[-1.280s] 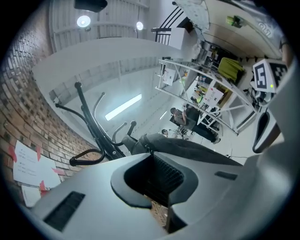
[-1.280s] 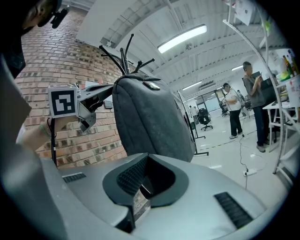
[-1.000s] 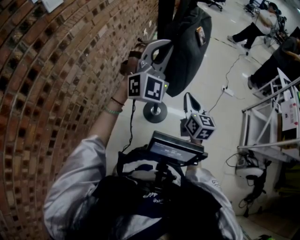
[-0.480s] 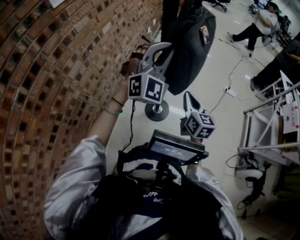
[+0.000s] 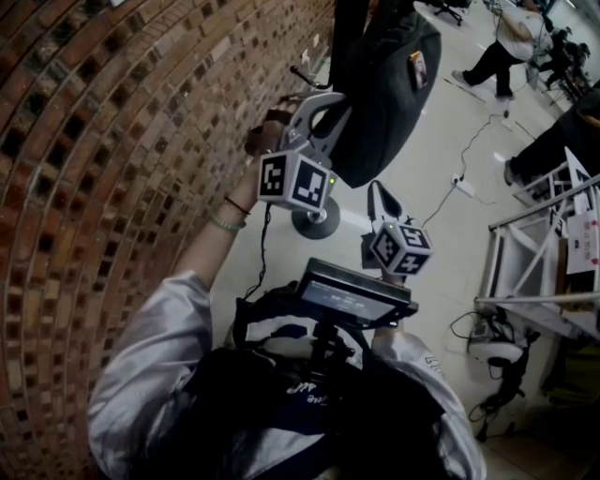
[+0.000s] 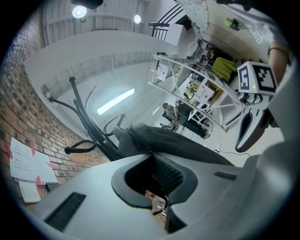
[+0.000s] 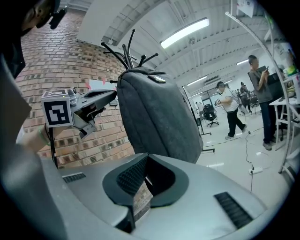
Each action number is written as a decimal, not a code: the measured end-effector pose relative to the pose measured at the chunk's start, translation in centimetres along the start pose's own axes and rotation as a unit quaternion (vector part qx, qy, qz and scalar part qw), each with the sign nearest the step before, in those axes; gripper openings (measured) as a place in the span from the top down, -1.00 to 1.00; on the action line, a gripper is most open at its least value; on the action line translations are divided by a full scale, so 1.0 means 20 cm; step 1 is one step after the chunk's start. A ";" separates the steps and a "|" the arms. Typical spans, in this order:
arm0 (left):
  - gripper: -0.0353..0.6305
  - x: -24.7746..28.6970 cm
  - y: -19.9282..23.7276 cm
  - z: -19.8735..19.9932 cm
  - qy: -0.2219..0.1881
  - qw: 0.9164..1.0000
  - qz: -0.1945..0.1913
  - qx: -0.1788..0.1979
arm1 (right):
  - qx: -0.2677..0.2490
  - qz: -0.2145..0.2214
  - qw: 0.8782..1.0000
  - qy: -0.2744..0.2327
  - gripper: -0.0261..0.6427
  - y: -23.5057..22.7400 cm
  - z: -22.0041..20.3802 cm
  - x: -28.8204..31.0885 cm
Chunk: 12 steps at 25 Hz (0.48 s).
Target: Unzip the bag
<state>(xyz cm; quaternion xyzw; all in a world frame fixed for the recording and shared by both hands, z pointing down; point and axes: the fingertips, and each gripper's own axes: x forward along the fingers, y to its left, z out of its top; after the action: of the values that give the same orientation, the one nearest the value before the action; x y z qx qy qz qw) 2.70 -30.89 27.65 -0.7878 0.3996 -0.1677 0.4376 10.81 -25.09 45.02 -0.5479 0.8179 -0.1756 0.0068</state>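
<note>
Dark grey fabric bag (image 5: 384, 84) hangs from black coat stand (image 5: 343, 28). Left gripper (image 5: 325, 108) clamped on small dark tab (image 6: 161, 209) at bag's edge, likely the zip pull. Right gripper (image 7: 140, 194) closed, empty, below bag. Grip looks made; next: drag tab along zip, brace bag.

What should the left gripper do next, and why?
Probably tug the left gripper gently along the edge of the bag. Its jaws are shut there, and a small bit, maybe the zip pull, shows between them. The right gripper hangs shut below, apart.
</note>
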 end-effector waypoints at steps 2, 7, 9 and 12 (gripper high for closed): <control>0.85 -0.01 -0.02 -0.01 0.001 1.000 -0.003 0.001 | 0.000 0.002 1.000 0.001 0.94 0.01 0.00 0.00; 0.85 -0.02 -0.05 -0.03 0.005 1.000 -0.010 0.000 | -0.003 0.005 1.000 0.007 0.94 0.01 -0.01 0.01; 0.85 -0.02 -0.07 -0.04 0.007 1.000 -0.013 -0.003 | -0.004 0.007 1.000 0.008 0.94 0.01 -0.01 0.02; 0.85 -0.04 -0.09 -0.06 0.008 1.000 -0.015 -0.005 | -0.004 0.007 1.000 0.011 0.94 0.01 -0.02 0.02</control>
<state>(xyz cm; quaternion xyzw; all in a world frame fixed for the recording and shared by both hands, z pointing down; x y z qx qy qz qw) 2.49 -30.38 29.89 -0.7945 0.3921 -0.1783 0.4281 10.41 -25.20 45.36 -0.5399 0.8227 -0.1781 -0.0032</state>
